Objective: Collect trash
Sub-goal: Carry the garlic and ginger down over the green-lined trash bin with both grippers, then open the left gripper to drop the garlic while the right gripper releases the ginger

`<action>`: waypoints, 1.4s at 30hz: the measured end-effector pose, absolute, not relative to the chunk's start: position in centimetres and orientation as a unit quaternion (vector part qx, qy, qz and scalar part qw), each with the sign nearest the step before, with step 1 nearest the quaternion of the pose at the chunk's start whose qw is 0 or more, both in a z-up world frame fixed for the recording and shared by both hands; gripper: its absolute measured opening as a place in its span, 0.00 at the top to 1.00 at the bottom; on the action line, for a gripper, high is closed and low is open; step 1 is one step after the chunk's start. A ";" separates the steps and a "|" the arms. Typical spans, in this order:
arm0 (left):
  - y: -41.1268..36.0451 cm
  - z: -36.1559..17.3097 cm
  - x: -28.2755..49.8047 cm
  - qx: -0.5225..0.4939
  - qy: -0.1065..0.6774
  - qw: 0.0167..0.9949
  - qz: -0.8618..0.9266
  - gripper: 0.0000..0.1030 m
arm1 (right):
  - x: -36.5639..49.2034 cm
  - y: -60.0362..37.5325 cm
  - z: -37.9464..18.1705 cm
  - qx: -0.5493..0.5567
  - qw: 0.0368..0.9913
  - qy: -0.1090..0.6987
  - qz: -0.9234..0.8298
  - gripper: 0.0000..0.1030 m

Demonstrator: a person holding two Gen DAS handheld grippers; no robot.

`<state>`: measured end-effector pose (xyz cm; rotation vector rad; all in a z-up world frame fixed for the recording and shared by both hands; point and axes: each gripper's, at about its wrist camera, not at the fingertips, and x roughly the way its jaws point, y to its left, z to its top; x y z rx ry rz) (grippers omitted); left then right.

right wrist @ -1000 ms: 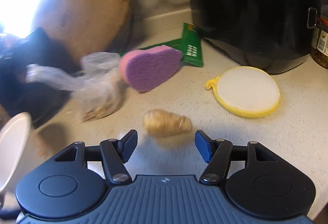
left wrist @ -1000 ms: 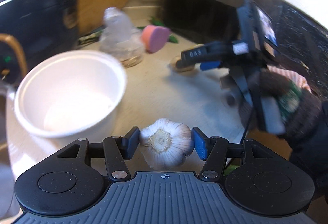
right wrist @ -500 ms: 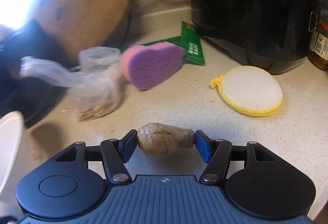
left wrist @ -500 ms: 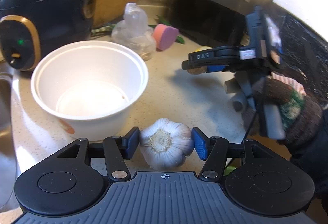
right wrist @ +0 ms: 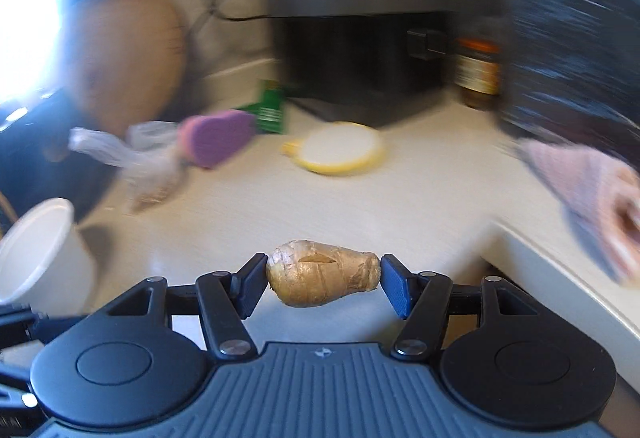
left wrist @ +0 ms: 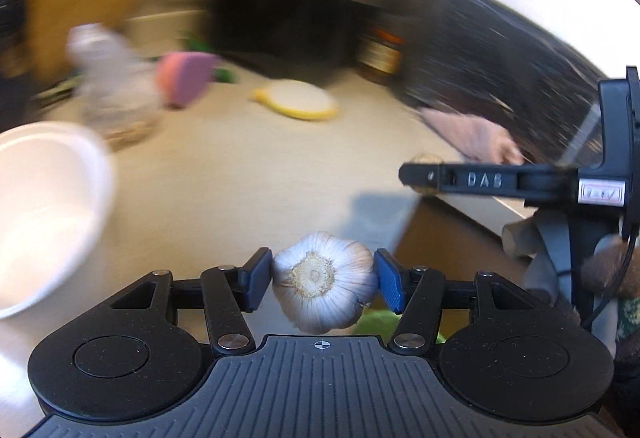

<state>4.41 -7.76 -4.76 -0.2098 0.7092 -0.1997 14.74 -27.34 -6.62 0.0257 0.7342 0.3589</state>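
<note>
My left gripper [left wrist: 323, 280] is shut on a white garlic bulb [left wrist: 324, 280], held above the counter's front edge. My right gripper [right wrist: 323, 278] is shut on a tan piece of ginger [right wrist: 320, 274], held above the counter. In the left wrist view the right gripper's black finger [left wrist: 472, 179] shows at the right with the ginger's tip [left wrist: 426, 159] behind it. A white bowl [left wrist: 44, 205] stands at the left; it also shows in the right wrist view [right wrist: 40, 250].
On the beige counter [right wrist: 360, 205] lie a clear plastic bag [right wrist: 136, 165], a pink-purple sponge [right wrist: 216, 135], a green wrapper [right wrist: 272, 109], a yellow-rimmed round pad [right wrist: 338, 151] and a pink cloth [right wrist: 588, 189]. A black appliance [right wrist: 360, 37] and a jar [right wrist: 478, 73] stand at the back.
The right gripper closed on the ginger and lifted it back toward the counter's edge. The left gripper, still holding the garlic, swung right, away from the bowl.
</note>
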 end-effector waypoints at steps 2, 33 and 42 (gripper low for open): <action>-10.0 -5.2 5.4 -0.087 0.357 0.920 -0.137 0.40 | 13.6 -30.1 -7.4 0.023 0.921 0.364 0.135 0.40; -33.1 -35.1 20.2 -0.081 0.642 0.736 -0.202 0.44 | 1.5 -52.8 -26.0 0.119 0.812 0.556 -0.130 0.40; -27.2 -26.2 17.7 -0.134 0.579 0.781 -0.192 0.44 | 6.9 -49.5 -30.8 0.084 0.801 0.593 -0.025 0.40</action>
